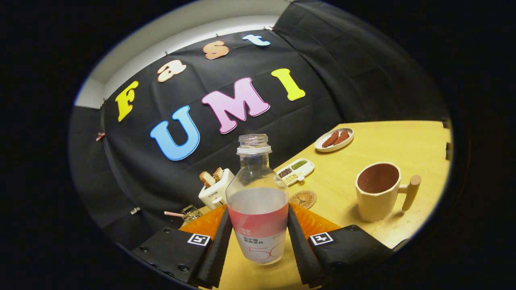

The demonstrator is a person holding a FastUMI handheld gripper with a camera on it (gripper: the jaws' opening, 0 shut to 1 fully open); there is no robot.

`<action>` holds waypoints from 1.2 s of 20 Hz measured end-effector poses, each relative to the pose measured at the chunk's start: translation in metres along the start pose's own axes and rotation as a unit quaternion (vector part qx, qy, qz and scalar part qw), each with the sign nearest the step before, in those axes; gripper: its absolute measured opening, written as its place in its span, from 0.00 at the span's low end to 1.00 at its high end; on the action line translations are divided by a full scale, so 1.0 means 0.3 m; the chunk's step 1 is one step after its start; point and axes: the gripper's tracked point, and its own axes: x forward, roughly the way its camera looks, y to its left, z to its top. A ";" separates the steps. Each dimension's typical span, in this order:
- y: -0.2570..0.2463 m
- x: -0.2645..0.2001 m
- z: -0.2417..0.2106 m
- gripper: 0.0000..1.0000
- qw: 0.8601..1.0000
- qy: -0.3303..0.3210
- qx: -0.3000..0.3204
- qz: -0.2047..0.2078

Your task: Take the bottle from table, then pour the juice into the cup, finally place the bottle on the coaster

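My gripper (258, 241) holds the bottle (257, 201) between its two fingers, both pressing on the labelled lower part; it has no cap and is about half full, and seems lifted and a little tilted. The coaster (302, 199) lies just behind the bottle, and the cup (379, 191) stands well apart from the bottle, beyond the coaster's side, looking empty inside. So I judge the taking is done; pouring and placing remain.

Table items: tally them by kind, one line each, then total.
Bottle, between the gripper fingers, both pressing it: 1
Cup: 1
Coaster: 1
Dishes: 2, a round plate and a divided tray
White toaster: 1
Total: 6
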 end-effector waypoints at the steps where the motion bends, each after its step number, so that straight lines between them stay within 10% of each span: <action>1: -0.007 0.000 0.001 0.74 1.000 0.007 0.026 -0.003; 24: -0.158 0.020 0.036 0.74 0.912 0.051 0.406 -0.036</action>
